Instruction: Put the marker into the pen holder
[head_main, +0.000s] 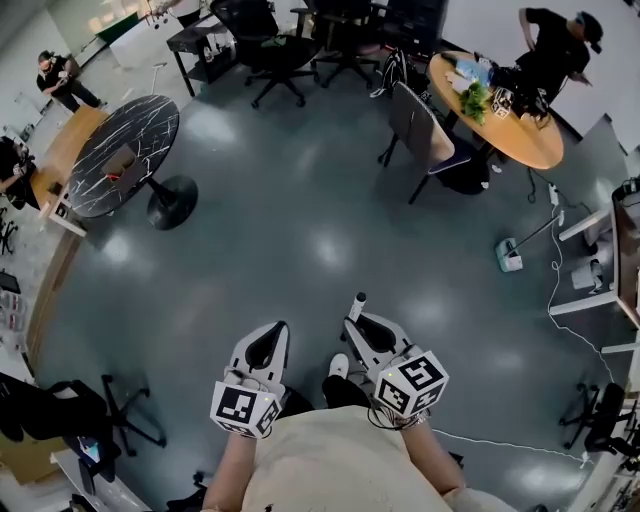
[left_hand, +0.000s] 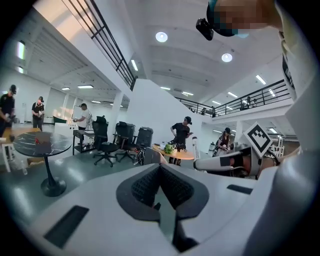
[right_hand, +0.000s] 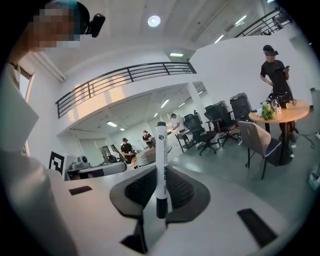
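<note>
A white marker (right_hand: 161, 165) with a black cap stands upright between the pads of my right gripper (right_hand: 161, 189), which is shut on its lower half. In the head view the marker's (head_main: 359, 301) tip pokes out ahead of the right gripper (head_main: 362, 322), held close to the person's body above the grey floor. Beside it, my left gripper (head_main: 270, 335) is held at the same height. Its jaws meet with nothing between them in the left gripper (left_hand: 160, 187) view. I cannot make out a pen holder in any view.
A black marble round table (head_main: 125, 150) stands far left. At the far right, a person bends over an oval wooden table (head_main: 530, 145) with a plant and small items, a chair (head_main: 425, 135) beside it. Office chairs (head_main: 280, 45) line the back. A cable (head_main: 555, 300) trails at right.
</note>
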